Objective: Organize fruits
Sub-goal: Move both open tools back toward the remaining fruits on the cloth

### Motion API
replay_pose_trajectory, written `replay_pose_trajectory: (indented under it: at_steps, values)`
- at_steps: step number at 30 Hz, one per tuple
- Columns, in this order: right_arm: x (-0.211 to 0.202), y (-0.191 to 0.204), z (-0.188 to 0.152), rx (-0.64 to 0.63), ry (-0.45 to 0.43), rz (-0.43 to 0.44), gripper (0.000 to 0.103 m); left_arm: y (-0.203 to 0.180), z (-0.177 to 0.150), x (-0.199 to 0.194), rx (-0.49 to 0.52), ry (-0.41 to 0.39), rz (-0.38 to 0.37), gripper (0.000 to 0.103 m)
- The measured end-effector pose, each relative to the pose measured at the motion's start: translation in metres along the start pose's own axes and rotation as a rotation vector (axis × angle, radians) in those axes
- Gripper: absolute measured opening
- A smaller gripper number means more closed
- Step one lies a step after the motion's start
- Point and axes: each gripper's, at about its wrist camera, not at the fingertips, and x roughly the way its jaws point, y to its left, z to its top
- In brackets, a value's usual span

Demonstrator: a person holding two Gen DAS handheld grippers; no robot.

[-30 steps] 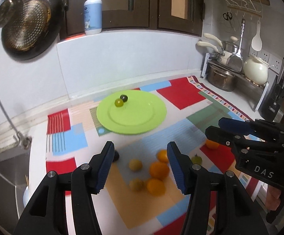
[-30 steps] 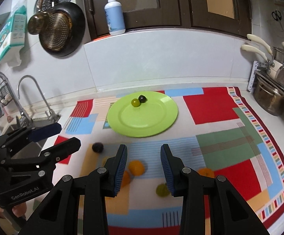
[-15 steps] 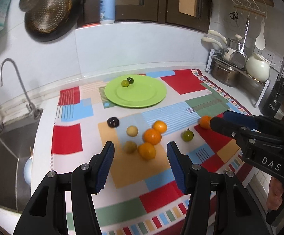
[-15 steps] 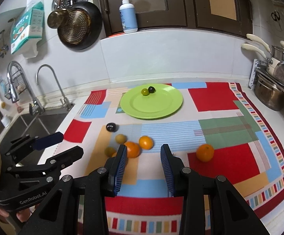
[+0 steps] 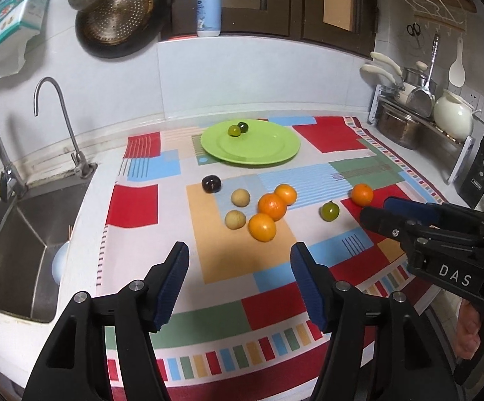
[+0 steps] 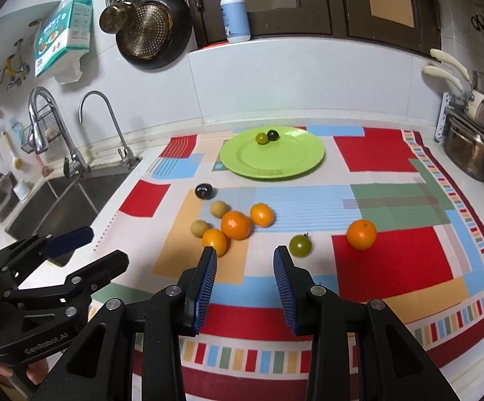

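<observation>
A green plate sits toward the back of a patchwork cloth on the kitchen counter, and it carries two small fruits touching each other near its far rim, a green one and a darker one; the remaining fruit lies loose on the cloth in front of the plate; a dark plum is nearest the sink, two pale yellowish fruits lie just beside it, and three oranges cluster together, touching; a green tomato sits apart to their right, and a lone orange lies farther right on a red patch; the left gripper hovers over the near part of the cloth, its jaws opening and fairly wide with nothing between them; the right gripper hangs over the cloth just short of the cluster, its jaws opening too but narrower, and likewise empty, with the nearest orange just beyond its left fingertip and the green tomato just beyond its right one; a faucet rises at the sink, a pan hangs on the wall, and a soap bottle stands on the ledge.
</observation>
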Motion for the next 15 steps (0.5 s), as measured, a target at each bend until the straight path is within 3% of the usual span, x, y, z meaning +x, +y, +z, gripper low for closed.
replay_pose_trajectory:
  at_steps: [2, 15]
  values:
    - [0.002, -0.003, -0.005, 0.008, 0.009, 0.0, 0.044, -0.003, -0.004, 0.001, -0.004, -0.002, 0.005, 0.065]
    - [0.022, -0.038, -0.026, 0.076, 0.063, -0.002, 0.044, -0.028, -0.018, 0.02, 0.027, -0.03, -0.003, 0.065]
